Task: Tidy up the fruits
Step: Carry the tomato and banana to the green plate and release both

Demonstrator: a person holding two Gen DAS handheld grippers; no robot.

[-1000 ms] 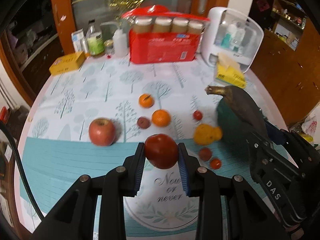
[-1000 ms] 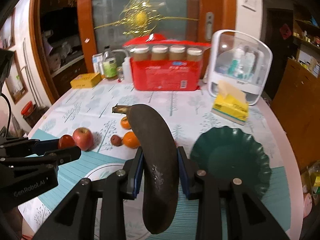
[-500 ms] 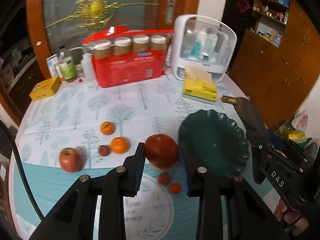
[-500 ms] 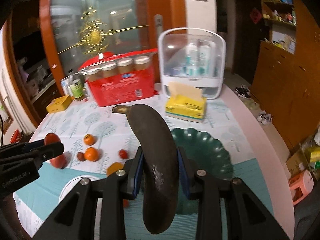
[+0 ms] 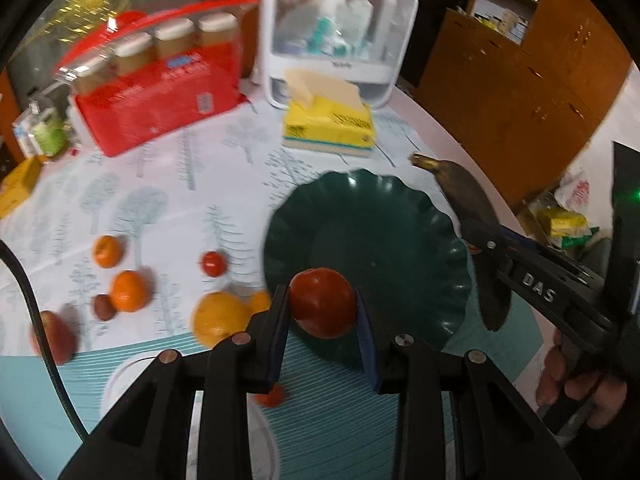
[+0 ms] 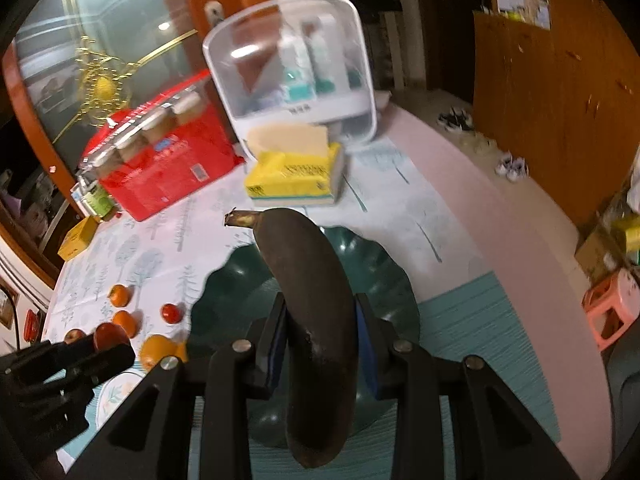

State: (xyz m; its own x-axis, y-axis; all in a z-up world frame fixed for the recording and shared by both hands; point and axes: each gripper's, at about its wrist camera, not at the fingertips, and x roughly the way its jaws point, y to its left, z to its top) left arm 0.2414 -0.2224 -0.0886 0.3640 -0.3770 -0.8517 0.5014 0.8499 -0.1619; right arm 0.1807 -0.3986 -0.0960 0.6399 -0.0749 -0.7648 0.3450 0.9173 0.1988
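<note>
My left gripper (image 5: 322, 312) is shut on a red apple (image 5: 323, 303) and holds it over the near rim of the dark green scalloped bowl (image 5: 400, 220). My right gripper (image 6: 320, 328) is shut on a blackened banana (image 6: 312, 280) above the same bowl (image 6: 240, 280); the banana (image 5: 466, 196) shows at the bowl's right edge in the left wrist view. Oranges (image 5: 128, 290), small red fruits (image 5: 214, 263), a yellow-orange fruit (image 5: 218, 318) and another apple (image 5: 52, 334) lie on the tablecloth left of the bowl.
A yellow tissue pack (image 5: 328, 128), a white cosmetics case (image 5: 336, 32) and a red box with jars (image 5: 160, 92) stand at the back of the table. A white plate (image 5: 132, 376) lies near the front. The table's pink edge (image 6: 500, 220) curves at the right.
Both grippers have moved right and closer to the green bowl with their fruit. The apple now hangs over the bowl's rim, and the banana is over the bowl.
</note>
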